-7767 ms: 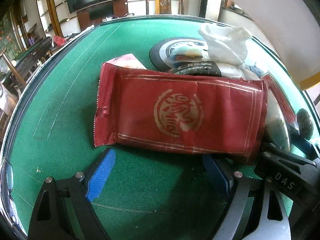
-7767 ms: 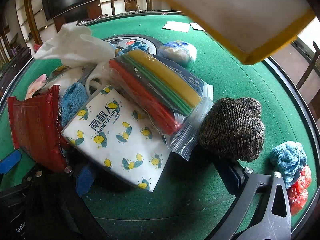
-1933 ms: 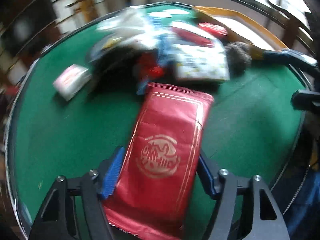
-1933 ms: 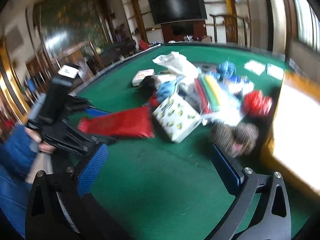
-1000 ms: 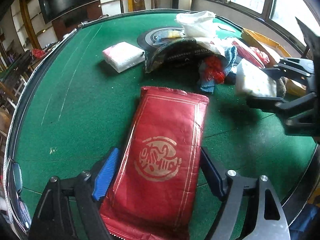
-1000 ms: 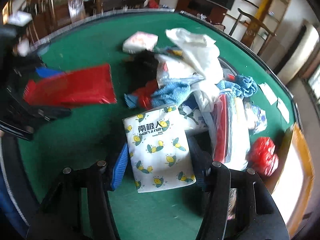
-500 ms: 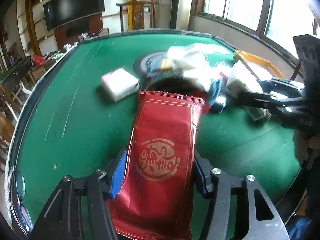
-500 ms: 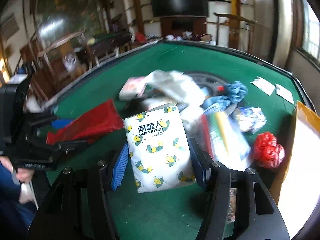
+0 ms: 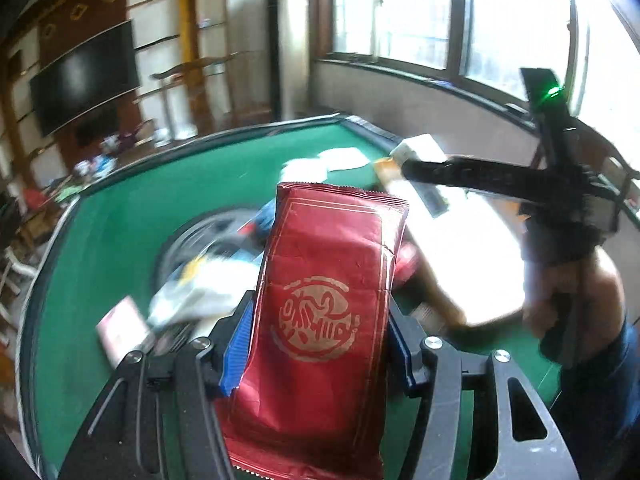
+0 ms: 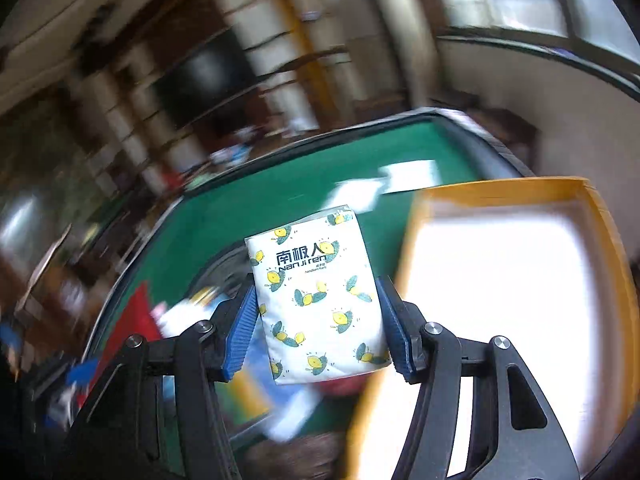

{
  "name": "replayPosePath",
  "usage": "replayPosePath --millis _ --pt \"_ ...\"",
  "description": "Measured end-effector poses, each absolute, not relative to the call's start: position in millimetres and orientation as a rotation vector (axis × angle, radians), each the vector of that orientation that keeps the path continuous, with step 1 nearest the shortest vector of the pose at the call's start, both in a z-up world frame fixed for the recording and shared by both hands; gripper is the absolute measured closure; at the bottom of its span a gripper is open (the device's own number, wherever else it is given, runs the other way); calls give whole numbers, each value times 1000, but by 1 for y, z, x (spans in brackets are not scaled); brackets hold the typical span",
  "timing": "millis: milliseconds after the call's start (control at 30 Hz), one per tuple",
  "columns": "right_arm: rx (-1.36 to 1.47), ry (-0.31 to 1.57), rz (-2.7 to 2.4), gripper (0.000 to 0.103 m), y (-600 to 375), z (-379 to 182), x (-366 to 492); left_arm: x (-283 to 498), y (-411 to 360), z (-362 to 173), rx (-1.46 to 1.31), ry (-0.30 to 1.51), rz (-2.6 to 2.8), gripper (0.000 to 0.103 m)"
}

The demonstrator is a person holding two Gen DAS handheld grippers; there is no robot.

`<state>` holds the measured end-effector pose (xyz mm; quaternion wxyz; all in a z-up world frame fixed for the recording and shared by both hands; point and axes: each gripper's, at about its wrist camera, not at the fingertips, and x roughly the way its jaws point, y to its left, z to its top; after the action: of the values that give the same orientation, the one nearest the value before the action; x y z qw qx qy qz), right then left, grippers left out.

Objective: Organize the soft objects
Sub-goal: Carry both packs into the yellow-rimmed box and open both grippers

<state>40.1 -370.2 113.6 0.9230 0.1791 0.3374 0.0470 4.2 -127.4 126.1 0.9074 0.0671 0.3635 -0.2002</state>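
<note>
My left gripper is shut on a red foil tissue pack with a gold seal, held up above the green table. My right gripper is shut on a white tissue pack with lemon prints, held in the air beside a yellow-rimmed white box. In the left wrist view the right gripper reaches over that box with the white pack at its tip. The heap of soft things lies blurred below the red pack.
A small pink-and-white pack lies on the felt at the left. White papers lie at the table's far edge. The person's hand holds the right gripper's handle. Shelves and a TV stand behind.
Both grippers have lifted their packs higher and swung right toward the yellow-rimmed box. The right gripper with the lemon pack is now over the box.
</note>
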Motion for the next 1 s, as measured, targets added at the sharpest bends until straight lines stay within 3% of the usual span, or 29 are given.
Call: replayPosePath --millis 233,533,1000 --pt "504 752 -211 46 -475 109 88 88 -224 123 90 834 -485 44" --pt "567 849 -318 45 -536 59 109 166 -310 52 60 1014 -436 44" --pt "555 930 -332 43 -529 38 98 170 -345 42 118 997 -419 40"
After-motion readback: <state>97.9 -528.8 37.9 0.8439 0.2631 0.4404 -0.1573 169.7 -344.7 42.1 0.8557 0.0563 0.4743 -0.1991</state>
